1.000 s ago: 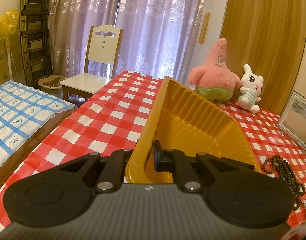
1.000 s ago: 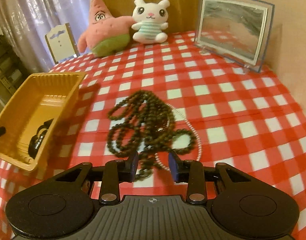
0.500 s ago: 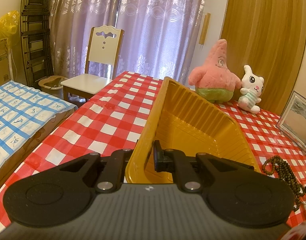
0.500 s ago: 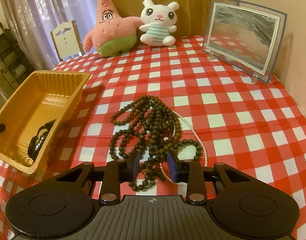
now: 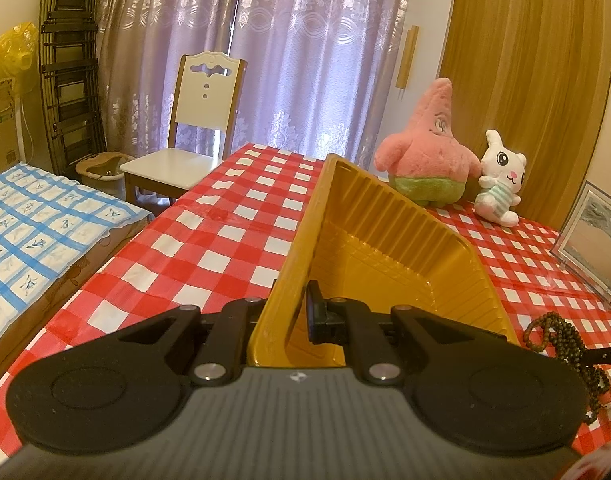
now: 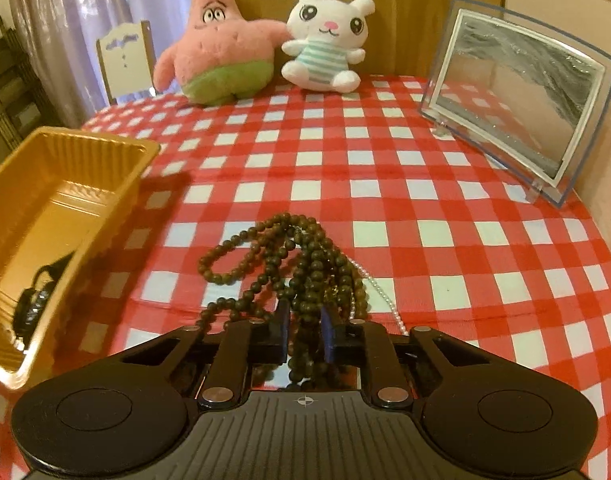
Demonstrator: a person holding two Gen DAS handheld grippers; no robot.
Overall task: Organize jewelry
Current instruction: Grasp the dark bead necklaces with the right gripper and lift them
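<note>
My left gripper (image 5: 290, 314) is shut on the near wall of the yellow plastic tray (image 5: 389, 248), one finger outside and one inside, and the tray stands tilted. The tray (image 6: 61, 216) sits at the left in the right wrist view, with the left gripper's dark finger inside it. My right gripper (image 6: 304, 330) is closing around a bunch of dark brown bead necklaces (image 6: 305, 264), with strands between the pads. A thin white pearl strand (image 6: 379, 292) lies under the beads. The beads also show in the left wrist view (image 5: 561, 336).
A red and white checked tablecloth (image 6: 385, 200) covers the table. A pink starfish plush (image 6: 221, 60) and a white bunny plush (image 6: 325, 52) sit at the back. A glass picture frame (image 6: 513, 92) stands at the right. A chair (image 5: 193, 140) stands beyond the table's far edge.
My right gripper moved forward and down over the dark beads and its fingers narrowed around the strands. My left gripper kept its hold on the tray.
</note>
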